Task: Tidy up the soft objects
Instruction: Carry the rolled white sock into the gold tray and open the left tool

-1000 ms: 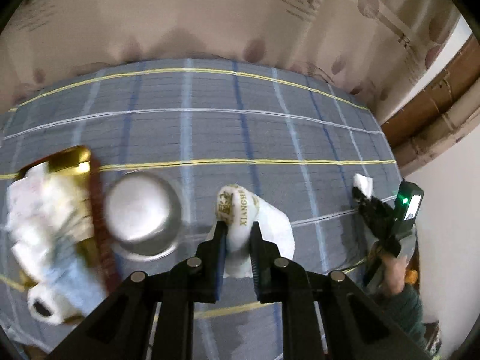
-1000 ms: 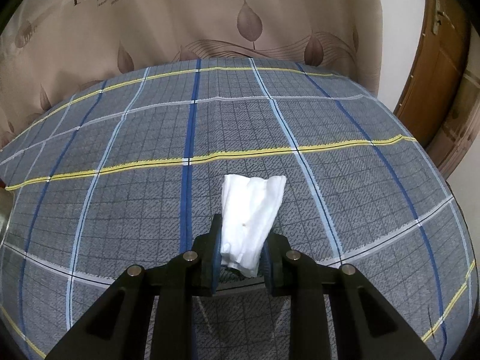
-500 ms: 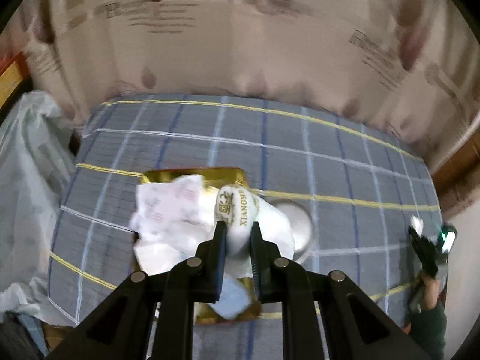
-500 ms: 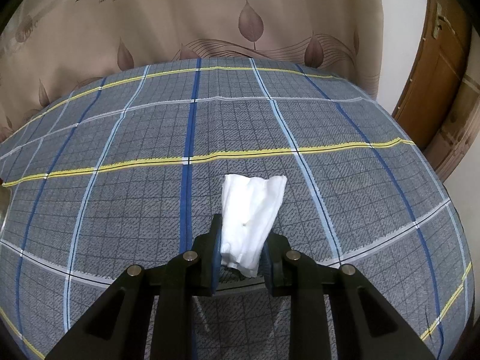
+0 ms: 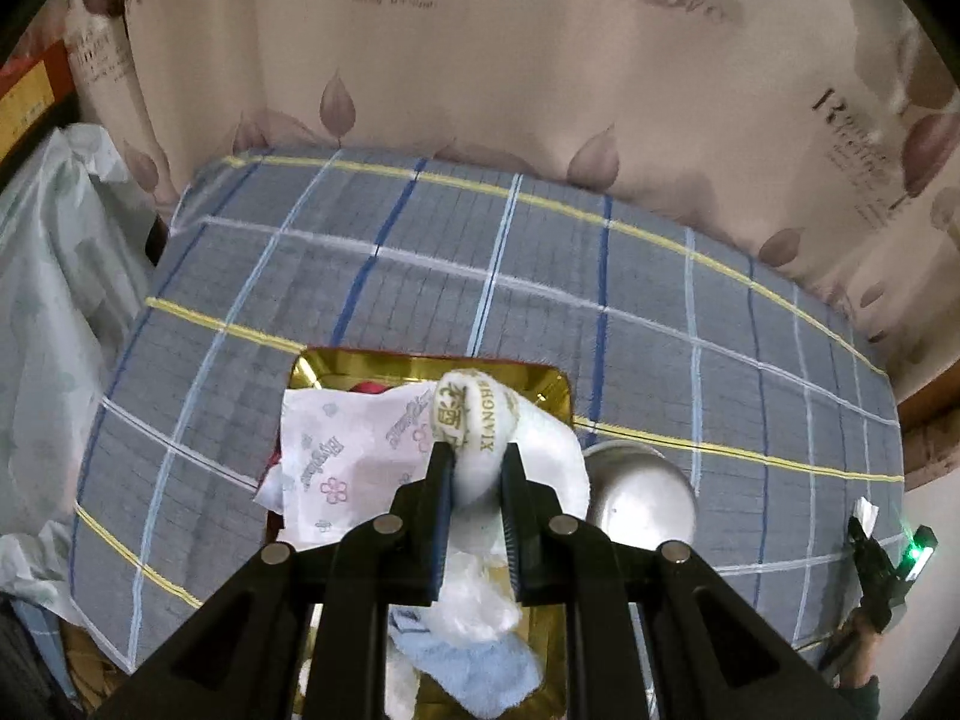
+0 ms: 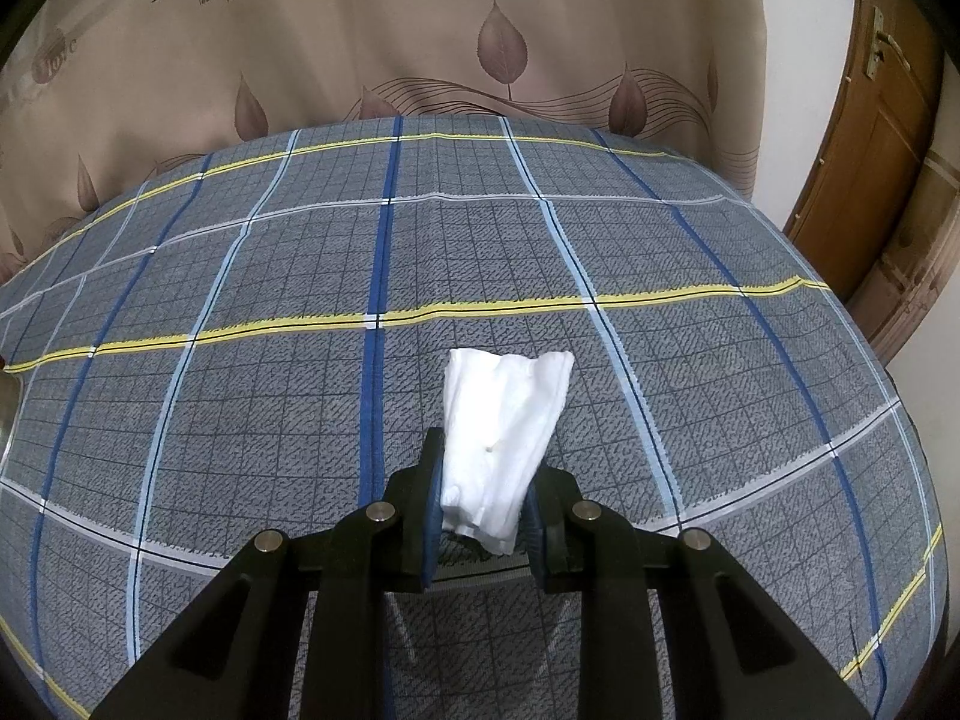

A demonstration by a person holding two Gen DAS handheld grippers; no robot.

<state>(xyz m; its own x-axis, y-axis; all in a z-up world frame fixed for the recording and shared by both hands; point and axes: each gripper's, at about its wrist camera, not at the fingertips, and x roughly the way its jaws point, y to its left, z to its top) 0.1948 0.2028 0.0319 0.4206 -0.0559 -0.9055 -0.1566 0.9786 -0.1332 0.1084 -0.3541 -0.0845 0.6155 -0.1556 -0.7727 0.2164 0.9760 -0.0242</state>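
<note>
My left gripper [image 5: 475,468] is shut on a white rolled cloth [image 5: 478,414] with gold lettering, held above a gold tray [image 5: 420,363]. The tray holds a flower-printed tissue pack [image 5: 348,450], a light blue cloth [image 5: 480,669] and other white soft items. In the right wrist view my right gripper [image 6: 483,480] is shut on a white folded tissue [image 6: 504,420], which sticks out forward over the plaid cloth. That right gripper [image 5: 873,552] also shows at the far right of the left wrist view, small, with the tissue in it.
A shiny metal bowl [image 5: 639,495] sits upside down just right of the tray. The plaid bedsheet [image 6: 240,420] covers the whole surface. A leaf-print curtain [image 6: 420,30] hangs behind, a wooden door [image 6: 864,150] at right, and pale plastic sheeting [image 5: 54,276] at left.
My left gripper has carried the rolled cloth leftward from beside the metal bowl to above the gold tray, rolling a little. The right gripper and its tissue have stayed still.
</note>
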